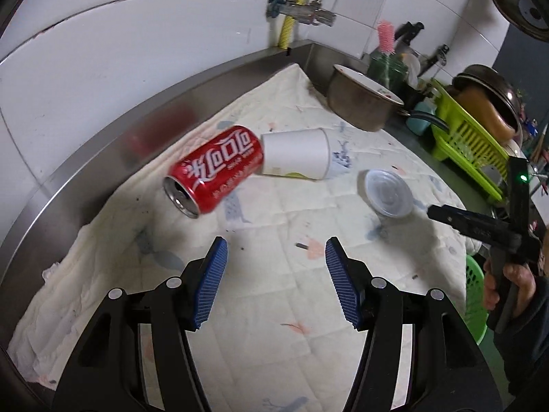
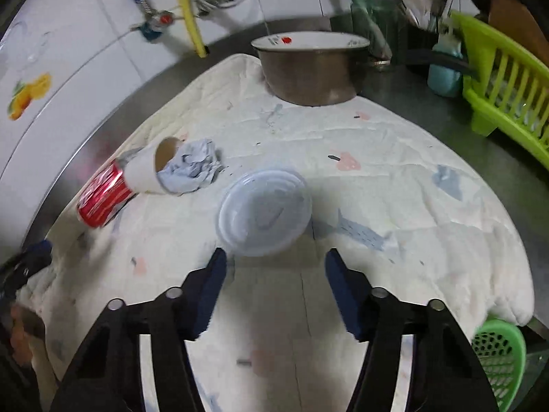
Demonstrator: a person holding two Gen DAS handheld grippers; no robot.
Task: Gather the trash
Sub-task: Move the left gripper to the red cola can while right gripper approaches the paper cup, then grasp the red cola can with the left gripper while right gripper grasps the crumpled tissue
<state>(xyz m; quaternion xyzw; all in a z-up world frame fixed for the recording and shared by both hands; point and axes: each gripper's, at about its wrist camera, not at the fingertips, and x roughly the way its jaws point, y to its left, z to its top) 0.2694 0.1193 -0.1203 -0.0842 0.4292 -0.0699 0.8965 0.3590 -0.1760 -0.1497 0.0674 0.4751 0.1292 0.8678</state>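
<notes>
Your right-wrist view is smeared with blur, so the crumpled paper (image 2: 192, 168) stuffed in the mouth of the paper cup (image 2: 147, 171) is hard to read, and from the left wrist that paper is almost wholly hidden behind the cup. The green basket (image 2: 501, 357) is cut off at the lower right corner in both views.

The padded cloth (image 1: 274, 274) covers the steel surface (image 1: 103, 144), whose raised rim runs along the tiled wall; a metal pot (image 2: 308, 68) and a green dish rack (image 2: 507, 92) crowd the far end. The cloth in front of both grippers lies bare.

You have four pieces of trash: one red can (image 1: 214, 173) on its side touching one cup, one wad of paper, and one clear plastic lid (image 2: 264, 213) lying apart from them.

Your left gripper (image 1: 276, 252) has jaws fairly wide with nothing between them, short of the can. Your right gripper (image 2: 276, 261) has jaws apart and empty, just before the lid.
</notes>
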